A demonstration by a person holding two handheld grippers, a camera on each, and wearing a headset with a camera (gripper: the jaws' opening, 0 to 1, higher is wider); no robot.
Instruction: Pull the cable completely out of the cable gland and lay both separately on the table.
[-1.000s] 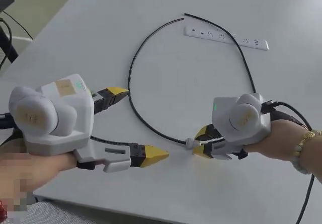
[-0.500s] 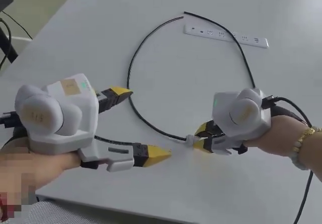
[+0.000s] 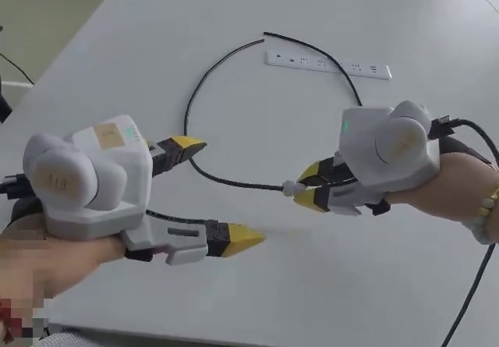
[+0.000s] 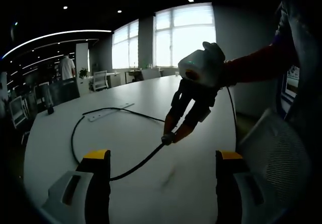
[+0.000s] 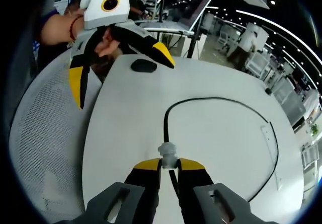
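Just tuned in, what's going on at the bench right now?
A person is working with two handheld grippers over a white table. The right gripper is shut on the white cable gland and holds it just above the table, with the black cable still threaded through it. The left gripper is open, its fingers either side of the cable, not gripping it. The rest of the cable loops across the table toward a power strip. Gland and cable are not yet separated.

Blk cable [image 3: 234, 183], wht gland [image 3: 289, 189], wht table [image 3: 351, 285]; fingers [image 3: 242, 238] yel tips, blk behind.
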